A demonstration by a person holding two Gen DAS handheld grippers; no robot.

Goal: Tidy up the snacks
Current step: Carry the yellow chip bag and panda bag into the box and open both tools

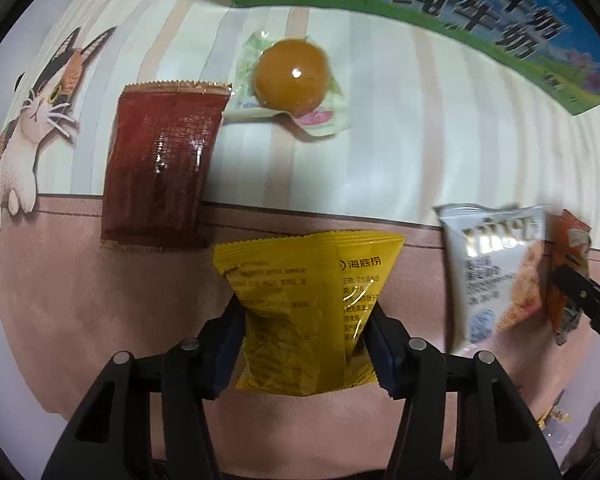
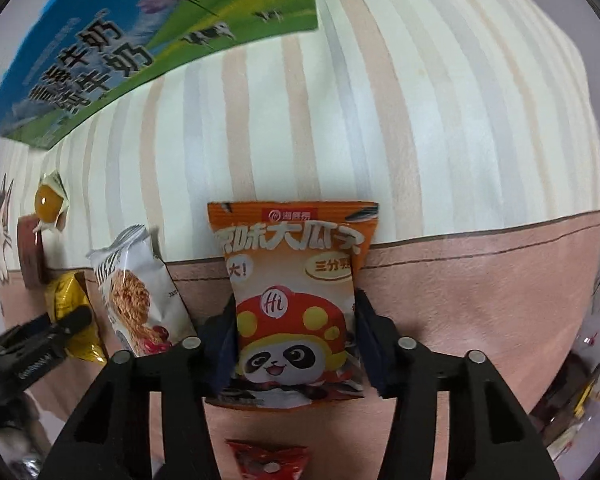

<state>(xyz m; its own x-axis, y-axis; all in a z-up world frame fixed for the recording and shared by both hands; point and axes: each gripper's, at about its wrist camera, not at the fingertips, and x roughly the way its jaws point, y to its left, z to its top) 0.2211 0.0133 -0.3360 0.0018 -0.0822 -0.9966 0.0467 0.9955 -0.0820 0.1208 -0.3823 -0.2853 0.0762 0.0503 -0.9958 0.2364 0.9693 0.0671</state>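
My left gripper (image 1: 306, 320) is pinching the yellow packet (image 1: 304, 308); my right gripper (image 2: 296, 340) is pinching the orange packet (image 2: 294, 300). The white packet (image 2: 140, 292) is crowding its nine o'clock edge; striped cloth (image 2: 420, 120) is lying open at twelve.

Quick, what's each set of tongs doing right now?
Left tongs: shut on the yellow snack packet.
Right tongs: shut on the orange panda snack packet.
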